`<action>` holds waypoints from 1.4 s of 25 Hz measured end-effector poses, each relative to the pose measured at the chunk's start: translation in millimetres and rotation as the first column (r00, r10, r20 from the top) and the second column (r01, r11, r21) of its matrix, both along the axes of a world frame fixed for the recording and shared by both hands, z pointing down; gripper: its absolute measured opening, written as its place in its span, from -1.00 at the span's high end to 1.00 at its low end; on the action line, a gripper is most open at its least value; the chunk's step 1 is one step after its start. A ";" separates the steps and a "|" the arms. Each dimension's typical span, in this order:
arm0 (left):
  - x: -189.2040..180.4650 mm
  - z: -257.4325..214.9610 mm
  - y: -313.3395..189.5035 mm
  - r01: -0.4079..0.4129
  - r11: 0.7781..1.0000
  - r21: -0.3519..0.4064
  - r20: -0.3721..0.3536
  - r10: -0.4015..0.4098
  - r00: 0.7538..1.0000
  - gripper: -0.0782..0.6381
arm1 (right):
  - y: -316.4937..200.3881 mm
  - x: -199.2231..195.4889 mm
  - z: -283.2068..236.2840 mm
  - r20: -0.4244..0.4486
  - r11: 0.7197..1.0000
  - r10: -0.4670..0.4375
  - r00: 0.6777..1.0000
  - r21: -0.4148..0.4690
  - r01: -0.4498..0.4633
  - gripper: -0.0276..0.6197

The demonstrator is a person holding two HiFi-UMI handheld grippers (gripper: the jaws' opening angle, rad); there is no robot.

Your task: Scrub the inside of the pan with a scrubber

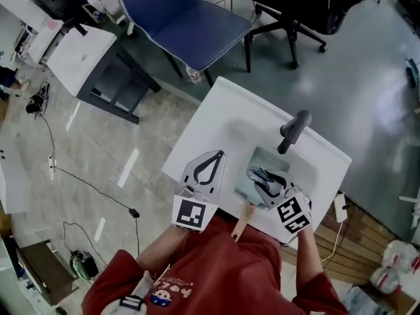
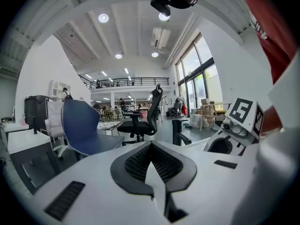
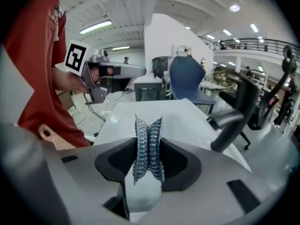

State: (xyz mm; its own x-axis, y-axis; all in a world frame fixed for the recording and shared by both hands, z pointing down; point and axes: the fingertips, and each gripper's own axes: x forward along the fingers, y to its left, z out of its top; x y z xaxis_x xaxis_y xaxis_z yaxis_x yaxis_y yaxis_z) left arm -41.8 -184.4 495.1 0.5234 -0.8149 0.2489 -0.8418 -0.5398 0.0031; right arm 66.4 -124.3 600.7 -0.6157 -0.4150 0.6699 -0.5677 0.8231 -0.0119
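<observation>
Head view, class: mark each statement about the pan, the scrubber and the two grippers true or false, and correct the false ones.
1. The right gripper is shut on a metal mesh scrubber. True.
2. The left gripper grips the pan's handle. False: it is shut on nothing, beside the pan.
3. The handle points away from the person. True.
4. The pan stands on the floor. False: it stands on the white table.

Bright ceiling lights (image 2: 103, 18) overhead, fisheye warping, dark vignetted corners.
</observation>
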 end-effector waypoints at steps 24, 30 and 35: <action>-15.1 25.7 13.5 -0.009 1.000 -0.006 0.025 0.009 1.000 0.75 | 38.8 -36.0 83.9 -0.083 0.766 -0.443 0.893 -0.552 0.329 0.41; -9.9 25.2 13.0 0.008 0.998 -0.059 -0.019 -0.009 1.000 0.75 | 36.5 -35.6 87.0 -0.100 0.779 -0.437 0.894 -0.540 0.320 0.41; -5.6 25.6 12.2 -0.004 0.998 -0.058 -0.016 0.003 1.000 0.75 | 17.7 -26.2 99.6 -0.195 0.843 -0.410 0.891 -0.454 0.288 0.41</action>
